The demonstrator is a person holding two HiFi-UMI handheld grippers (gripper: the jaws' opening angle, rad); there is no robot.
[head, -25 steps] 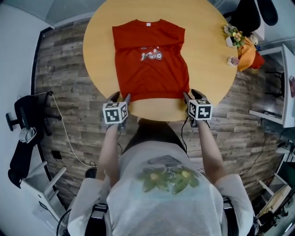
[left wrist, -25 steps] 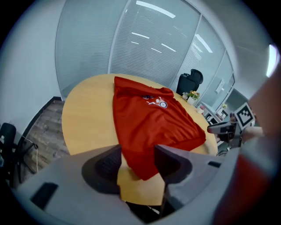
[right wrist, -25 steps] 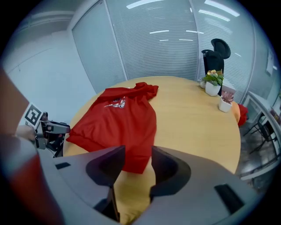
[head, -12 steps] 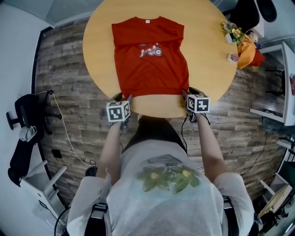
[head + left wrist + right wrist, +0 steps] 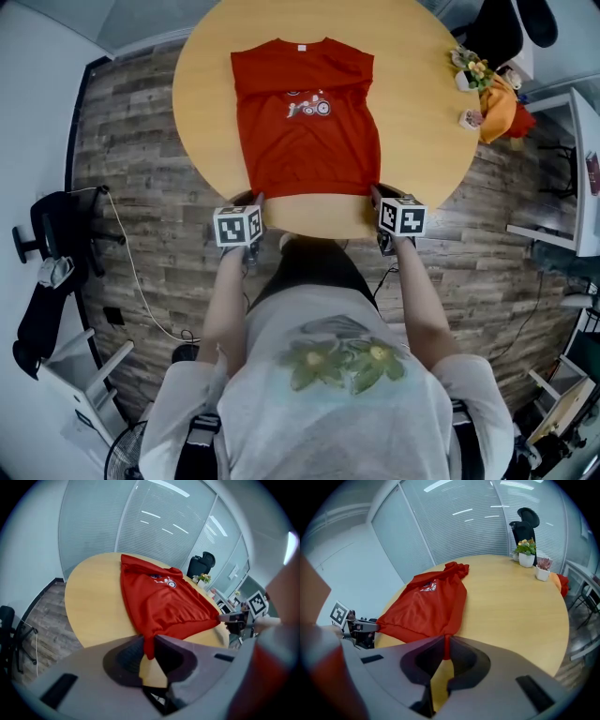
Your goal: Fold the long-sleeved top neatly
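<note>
On the round table [image 5: 412,112] the red top [image 5: 305,141] lies flat, hem at the near edge. The left gripper [image 5: 251,202] and right gripper [image 5: 379,197] have just closed their jaws, each now pinching one hem corner, so I think the fold can start.

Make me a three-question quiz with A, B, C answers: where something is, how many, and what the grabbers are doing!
1. Where does the red top lie? A on the floor; B on the round table; C on a chair.
2. How many potted plants stand on the table? A two; B one; C five.
3. What are the left gripper and right gripper doing? A hanging open; B holding a cup; C pinching the top's hem.
Answers: B, it lies flat on the wood; A, two pots stand near the edge; C, both jaws have just closed with red cloth between them.
</note>
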